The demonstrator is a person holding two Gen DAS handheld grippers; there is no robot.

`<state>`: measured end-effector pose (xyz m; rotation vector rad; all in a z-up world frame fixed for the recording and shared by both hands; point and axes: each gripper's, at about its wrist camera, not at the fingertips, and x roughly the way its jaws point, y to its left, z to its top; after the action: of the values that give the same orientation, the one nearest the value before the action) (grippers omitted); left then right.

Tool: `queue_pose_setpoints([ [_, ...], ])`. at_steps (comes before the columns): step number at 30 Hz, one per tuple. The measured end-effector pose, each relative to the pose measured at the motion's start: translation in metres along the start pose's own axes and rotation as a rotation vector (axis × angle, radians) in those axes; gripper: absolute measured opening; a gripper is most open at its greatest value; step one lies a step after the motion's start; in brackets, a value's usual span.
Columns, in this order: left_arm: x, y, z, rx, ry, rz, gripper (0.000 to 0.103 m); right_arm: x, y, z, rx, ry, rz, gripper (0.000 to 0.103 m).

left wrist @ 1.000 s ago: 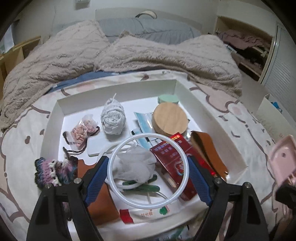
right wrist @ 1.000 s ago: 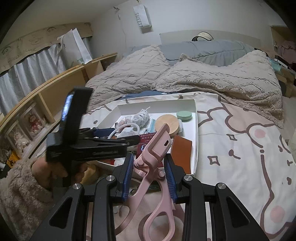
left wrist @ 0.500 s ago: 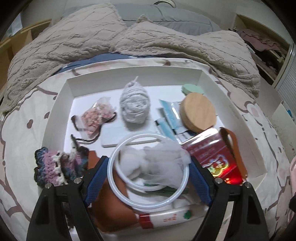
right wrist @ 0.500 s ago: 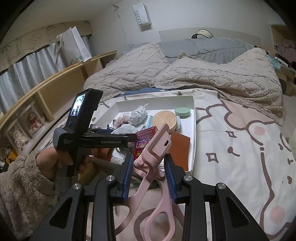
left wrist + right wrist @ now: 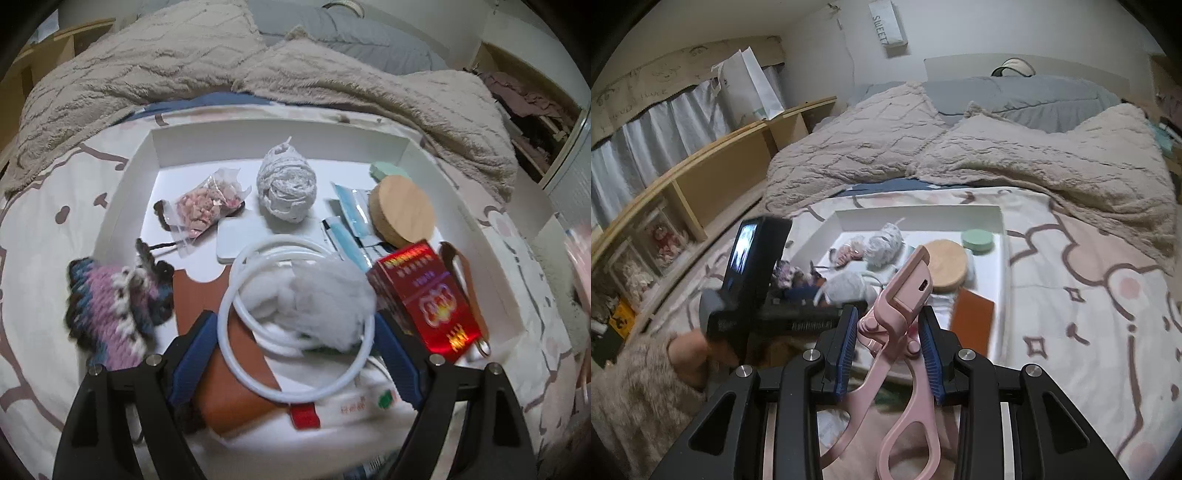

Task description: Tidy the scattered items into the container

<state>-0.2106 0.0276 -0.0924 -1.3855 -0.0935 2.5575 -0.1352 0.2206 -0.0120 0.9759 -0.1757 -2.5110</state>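
A white tray (image 5: pixel 140 162) lies on the bed and holds several items. My left gripper (image 5: pixel 295 332) is shut on a white plastic ring (image 5: pixel 236 291) and holds it over the tray's near part, above a white fluffy wad (image 5: pixel 325 299). My right gripper (image 5: pixel 889 334) is shut on a pink eyelash curler (image 5: pixel 905 291), near the tray's near edge (image 5: pixel 1004 266). A knitted purple and blue piece (image 5: pixel 110 310) lies across the tray's left rim.
In the tray are a grey yarn ball (image 5: pixel 286 188), a bag of pink bits (image 5: pixel 207 203), a round wooden lid (image 5: pixel 402 210), a green disc (image 5: pixel 388 171), a red box (image 5: pixel 428 299) and a brown card (image 5: pixel 229 369). A beige blanket (image 5: pixel 184 66) lies behind. Wooden shelves (image 5: pixel 713 173) stand to the left.
My left gripper has moved forward and lower over the tray with the ring. My right gripper with the curler has risen slightly and come nearer the tray.
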Motion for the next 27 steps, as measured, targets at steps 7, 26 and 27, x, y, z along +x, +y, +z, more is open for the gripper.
queue_pose_setpoints([
  [7, -0.045, 0.002, -0.012, 0.035, -0.13, -0.006, 0.097, 0.028, 0.004, 0.033, -0.011, 0.027, -0.01, 0.034],
  [26, -0.07, 0.036, -0.022, -0.019, -0.202, -0.048, 0.097, 0.161, 0.014, 0.078, -0.115, 0.255, -0.275, 0.034],
  [27, -0.07, 0.038, -0.021, -0.022, -0.202, -0.053, 0.097, 0.167, 0.014, 0.078, -0.129, 0.269, -0.289, 0.034],
])
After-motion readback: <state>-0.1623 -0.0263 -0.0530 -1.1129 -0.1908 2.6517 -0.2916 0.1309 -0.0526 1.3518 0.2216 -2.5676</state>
